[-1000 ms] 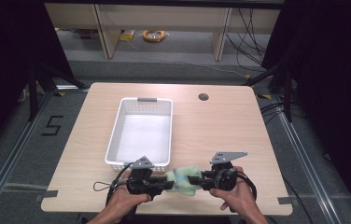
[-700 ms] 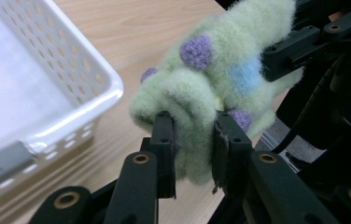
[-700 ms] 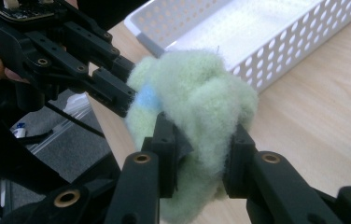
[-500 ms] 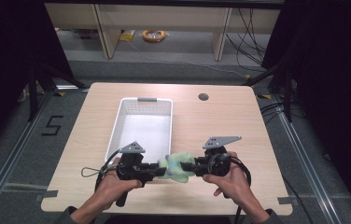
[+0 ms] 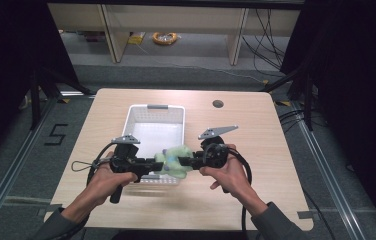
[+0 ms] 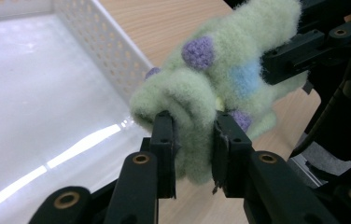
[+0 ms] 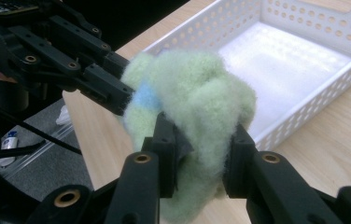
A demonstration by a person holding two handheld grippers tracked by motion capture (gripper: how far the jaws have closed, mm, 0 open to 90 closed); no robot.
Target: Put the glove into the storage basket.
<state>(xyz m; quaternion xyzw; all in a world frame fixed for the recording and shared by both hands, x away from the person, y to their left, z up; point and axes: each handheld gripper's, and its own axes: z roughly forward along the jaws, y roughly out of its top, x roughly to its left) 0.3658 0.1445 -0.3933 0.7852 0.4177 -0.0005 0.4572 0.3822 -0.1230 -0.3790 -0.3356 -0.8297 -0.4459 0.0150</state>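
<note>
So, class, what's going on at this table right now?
A person holds a gripper in each hand, and both are shut on the same fuzzy green toy with purple and blue spots. The left gripper pinches one side, the right gripper the other. The toy is held up between them at the near edge of a white perforated basket, which sits empty on the wooden table. The toy is not yet inside the basket.

Both grippers (and plush toy (image 5: 175,161)) now nearer basket (image 5: 156,121).
</note>
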